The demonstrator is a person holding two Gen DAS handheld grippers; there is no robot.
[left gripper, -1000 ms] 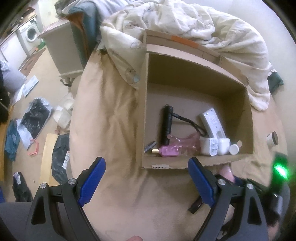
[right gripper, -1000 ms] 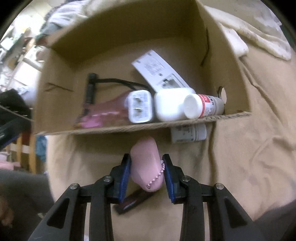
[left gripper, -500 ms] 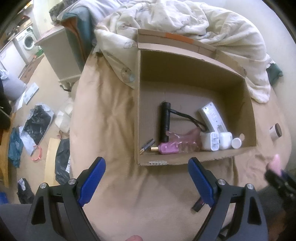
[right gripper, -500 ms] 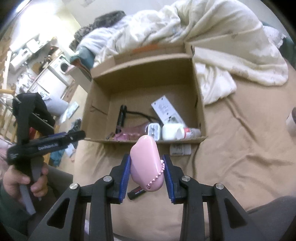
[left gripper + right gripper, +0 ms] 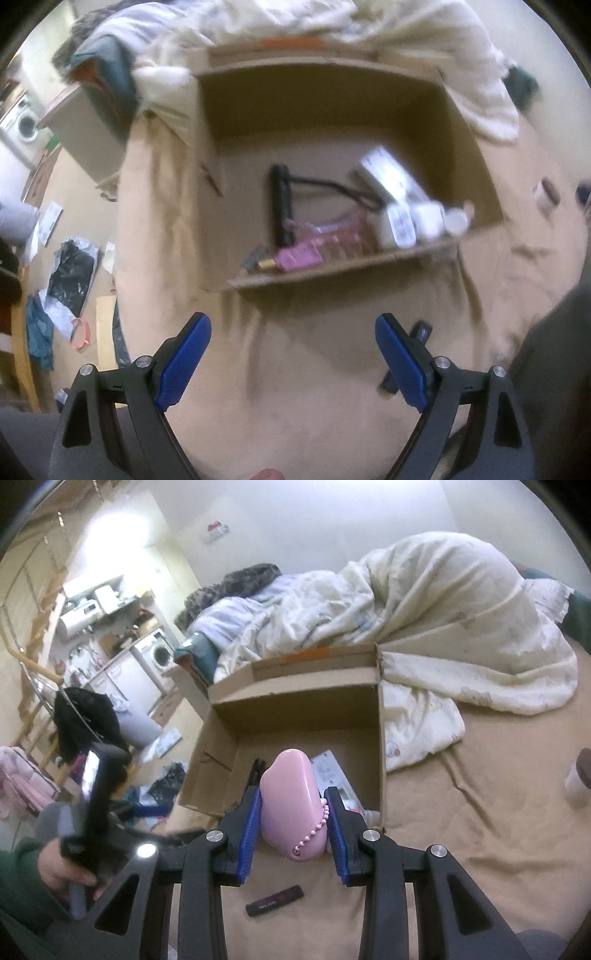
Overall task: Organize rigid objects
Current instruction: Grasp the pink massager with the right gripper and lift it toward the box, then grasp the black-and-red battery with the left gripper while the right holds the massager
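The right gripper (image 5: 291,821) is clamped on a pink rounded case (image 5: 290,801) with a bead chain, held above the near edge of the open cardboard box (image 5: 380,746) on the tan bedspread (image 5: 461,830). The left gripper (image 5: 291,363) gapes wide, holding nothing. A black stick-shaped item (image 5: 274,901) lies on the bedspread near the right gripper.

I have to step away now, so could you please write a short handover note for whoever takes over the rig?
Right gripper: shut on the pink case, held in front of the cardboard box.
Left gripper: open, holding nothing, over the bedsheet.
Done: flashlight, pink bottle and white chargers lie in the box.
Left: drop the case in, then the black stick and the jar on the sheet.
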